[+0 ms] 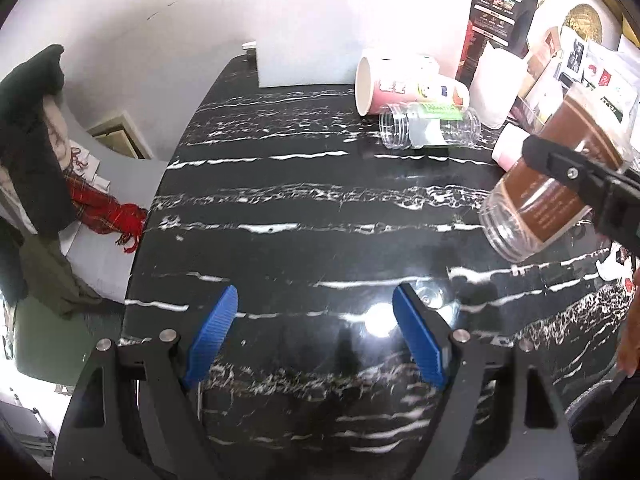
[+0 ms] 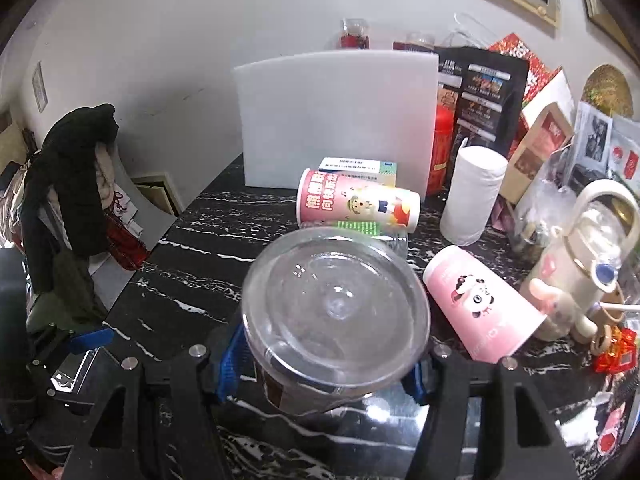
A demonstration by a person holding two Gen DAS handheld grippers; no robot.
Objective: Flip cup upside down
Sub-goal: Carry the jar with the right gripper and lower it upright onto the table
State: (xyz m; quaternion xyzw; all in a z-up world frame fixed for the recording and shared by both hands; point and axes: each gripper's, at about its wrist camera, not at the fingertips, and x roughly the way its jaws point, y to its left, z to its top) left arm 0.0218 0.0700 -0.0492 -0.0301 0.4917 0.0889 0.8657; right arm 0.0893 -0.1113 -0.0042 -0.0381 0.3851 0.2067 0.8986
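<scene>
The right gripper [image 2: 320, 364] holds the clear plastic cup with brown label [image 1: 548, 176] between its blue pads, lifted above the black marble table [image 1: 300, 208] and tilted. Which end points down I cannot tell for sure, so the flip looks about half done; turning fully and setting down remain. The left gripper [image 1: 316, 332] hangs with jaws wide apart, holding nothing. Behind lie a pink paper cup [image 2: 356, 204] and a clear jar [image 1: 430, 126] on their sides; a panda cup [image 2: 480, 304] lies just beside the landing area.

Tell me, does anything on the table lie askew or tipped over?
Yes. Behind the held cup, a pink paper cup and a clear jar lie on their sides. Nothing seems spilled.
</scene>
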